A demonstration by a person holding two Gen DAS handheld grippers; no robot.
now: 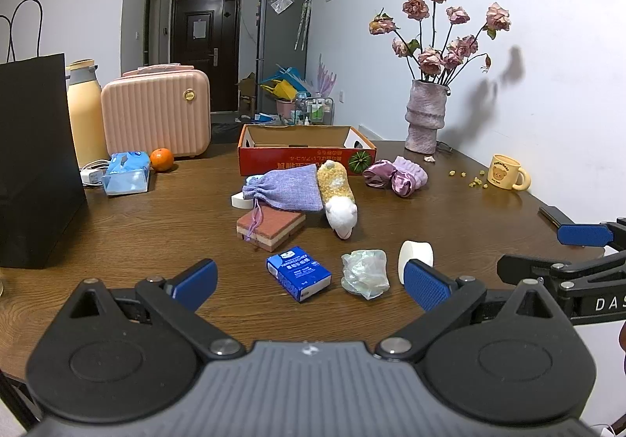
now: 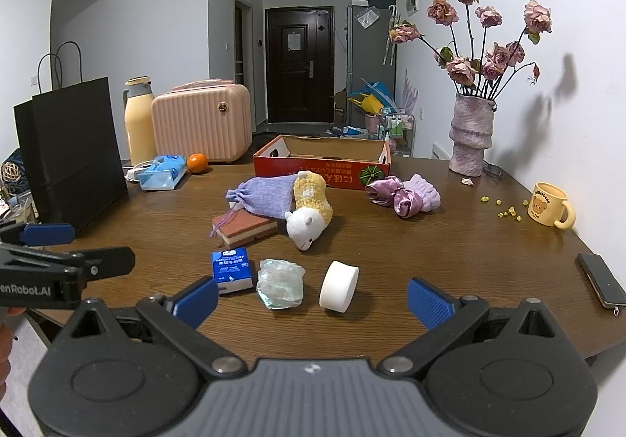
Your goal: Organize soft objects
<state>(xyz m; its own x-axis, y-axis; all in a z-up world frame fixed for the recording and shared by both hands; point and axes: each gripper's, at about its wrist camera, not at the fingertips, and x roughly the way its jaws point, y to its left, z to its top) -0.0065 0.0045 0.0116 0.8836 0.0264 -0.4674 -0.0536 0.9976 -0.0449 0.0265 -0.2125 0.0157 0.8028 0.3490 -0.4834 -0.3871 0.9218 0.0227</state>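
Both grippers hover low over the near edge of the brown wooden table (image 1: 137,210), side by side, each with its blue-padded jaws spread wide and nothing between them. Just ahead of the left gripper (image 1: 309,282) lies a blue pack of tissues (image 1: 298,272), with a crumpled clear plastic bag (image 1: 366,272) to its right and a white foam roll (image 1: 414,257) partly behind the right finger. From the right gripper (image 2: 313,300) the same three sit straight ahead, the roll (image 2: 339,285) nearest its centre line. Farther out lies a lilac drawstring pouch (image 1: 283,188), resting partly on a layered red-brown sponge block (image 1: 270,227) and touching a yellow-and-white plush toy (image 1: 338,198) on its right. Beyond them stands an open red cardboard box (image 1: 305,155), and right of the box a heap of purple satin and knitted fabric (image 1: 395,173). A yellow bear mug (image 2: 549,204) stands far right, and a phone (image 2: 600,280) lies near the right gripper's right finger.
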